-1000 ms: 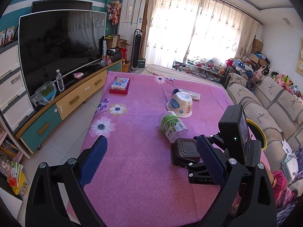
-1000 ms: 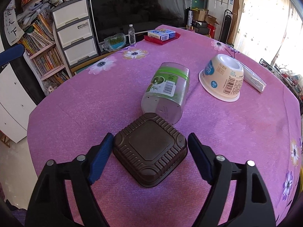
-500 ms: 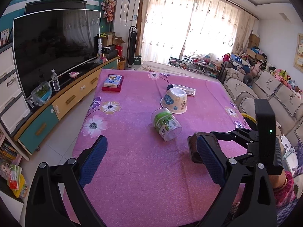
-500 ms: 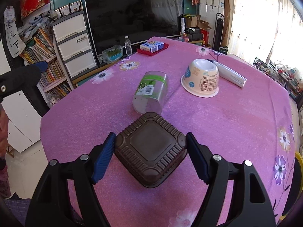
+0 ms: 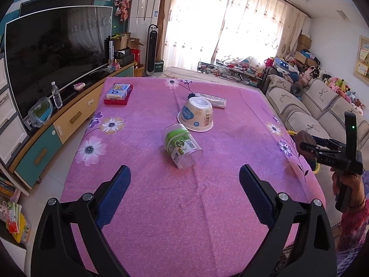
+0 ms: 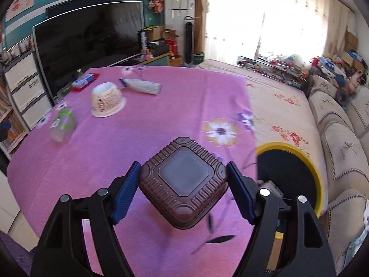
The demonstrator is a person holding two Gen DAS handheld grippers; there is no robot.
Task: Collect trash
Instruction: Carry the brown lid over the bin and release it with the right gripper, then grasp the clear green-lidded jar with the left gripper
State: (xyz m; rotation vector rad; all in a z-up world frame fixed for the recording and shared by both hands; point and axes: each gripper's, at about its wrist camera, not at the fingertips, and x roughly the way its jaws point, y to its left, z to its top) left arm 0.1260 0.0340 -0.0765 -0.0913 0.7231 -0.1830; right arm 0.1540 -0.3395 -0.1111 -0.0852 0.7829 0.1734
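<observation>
The pink floral tablecloth (image 5: 143, 184) fills mid-frame — TV (image 5: 57, 53) upper left, sofa (image 5: 311, 106) right. Right gripper (image 6: 183, 185) pinches the brown tray (image 6: 183, 182) beside the yellow-rimmed bin (image 6: 299, 159) — left gripper (image 5: 184, 194) spread, holding nothing.

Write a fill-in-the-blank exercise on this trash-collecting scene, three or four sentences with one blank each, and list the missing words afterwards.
1. The right gripper is shut on a ribbed ____ tray.
2. The left gripper holds nothing; its jaws are ____.
3. The white tub stands ____ on the pink tablecloth.
4. The bin beside the table has a ____ rim.

Missing words: brown; open; upside down; yellow
</observation>
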